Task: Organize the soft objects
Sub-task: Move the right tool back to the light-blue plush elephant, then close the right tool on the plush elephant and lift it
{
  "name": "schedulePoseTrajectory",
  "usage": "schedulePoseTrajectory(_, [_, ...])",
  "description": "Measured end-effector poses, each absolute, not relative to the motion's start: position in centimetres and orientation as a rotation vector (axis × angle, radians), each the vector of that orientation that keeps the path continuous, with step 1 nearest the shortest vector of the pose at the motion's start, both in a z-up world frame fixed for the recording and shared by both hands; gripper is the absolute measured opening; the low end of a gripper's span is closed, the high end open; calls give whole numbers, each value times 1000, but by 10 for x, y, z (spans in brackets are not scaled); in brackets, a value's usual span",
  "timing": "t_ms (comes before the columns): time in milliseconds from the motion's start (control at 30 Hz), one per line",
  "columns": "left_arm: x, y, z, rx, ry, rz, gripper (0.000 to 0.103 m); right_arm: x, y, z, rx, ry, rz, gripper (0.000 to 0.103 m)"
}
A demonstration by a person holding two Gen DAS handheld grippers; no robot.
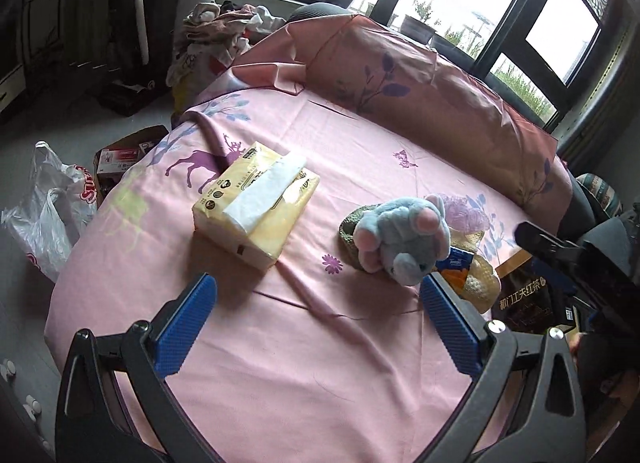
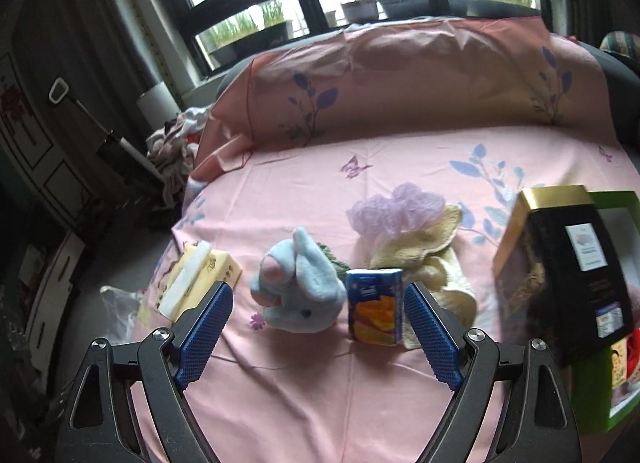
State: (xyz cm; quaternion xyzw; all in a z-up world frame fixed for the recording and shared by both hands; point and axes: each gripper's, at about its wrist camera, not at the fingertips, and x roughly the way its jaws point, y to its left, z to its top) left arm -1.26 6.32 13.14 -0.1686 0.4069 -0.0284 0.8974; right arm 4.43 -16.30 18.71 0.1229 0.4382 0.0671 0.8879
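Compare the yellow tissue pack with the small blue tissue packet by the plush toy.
The yellow tissue pack is wide and lies flat with a white tissue pulled out; the small blue packet stands upright, shut, with an orange picture. The yellow pack sits apart from the heap; the blue packet leans against the cream cloth. Both rest on the pink sheet.

Bedsheet (image 1: 360, 151) pink, printed with purple deer, blue leaves. Plush toy (image 1: 404, 239) pale blue, pink paws. Tissue pack (image 1: 256, 207) yellow. Small carton (image 2: 375, 305) blue and orange. Gripper pads (image 2: 206, 327) blue, ribbed.
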Motion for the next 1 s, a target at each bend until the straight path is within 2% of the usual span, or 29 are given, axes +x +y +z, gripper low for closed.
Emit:
schedulePoseTrajectory(200, [-12,79,132,-358,837,-12,101,96,-116,129,94,1016,69,89])
schedulePoseTrajectory(367, [-13,87,132,-371,838,-15,101,116,-121,103,144,1053,83,89])
schedulePoseTrajectory(400, [-14,87,133,-366,836,-8,101,118,-121,101,164,1056,86,82])
schedulePoseTrajectory(433, [-14,87,133,-362,832,-3,102,118,-123,99,181,1053,103,69])
schedulePoseTrajectory(500, [-14,87,133,-358,833,-2,101,116,-123,99,175,1037,101,62])
schedulePoseTrajectory(533, [-14,86,133,-359,834,-6,102,115,-122,99,158,1030,94,51])
schedulePoseTrajectory(733, [-14,79,134,-352,828,-15,102,92,-138,120,246,1027,144,48])
schedulePoseTrajectory(1000, [-15,64,130,-307,847,-34,102,31,-161,137,502,1194,312,48])
